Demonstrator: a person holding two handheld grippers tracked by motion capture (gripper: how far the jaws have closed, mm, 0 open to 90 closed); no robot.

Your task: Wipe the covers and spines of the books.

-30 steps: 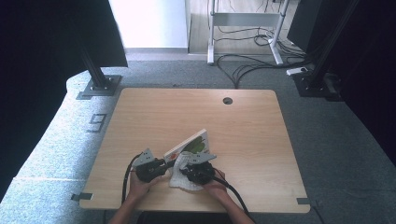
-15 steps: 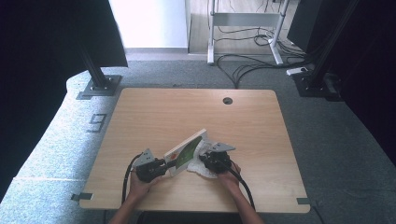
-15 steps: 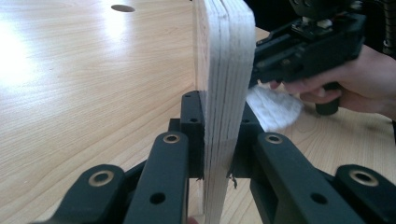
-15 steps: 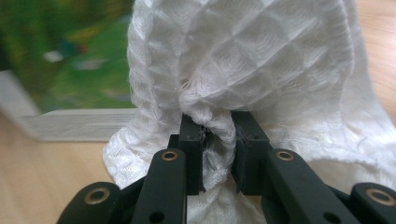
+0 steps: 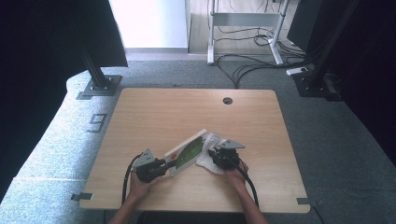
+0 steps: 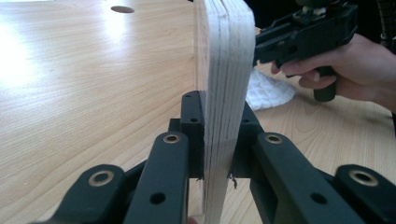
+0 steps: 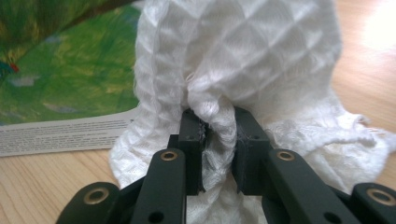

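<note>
Both grippers are black. The left gripper carries a grey three-cornered plate on top and trails a black cable that loops back toward the desk's near edge. The right gripper has the same grey plate and a black cable. Up close, each jaw is a matt black bar with brass-ringed rivet holes. The forearms are bare, without sleeves.

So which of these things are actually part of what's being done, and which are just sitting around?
In use:
- book, held on edge by the left tongs
- white cloth, pinched in the right tongs against the book's green cover

Just lying about:
- table, merely the work surface
- cables on the floor behind
- metal stand at the back
</note>
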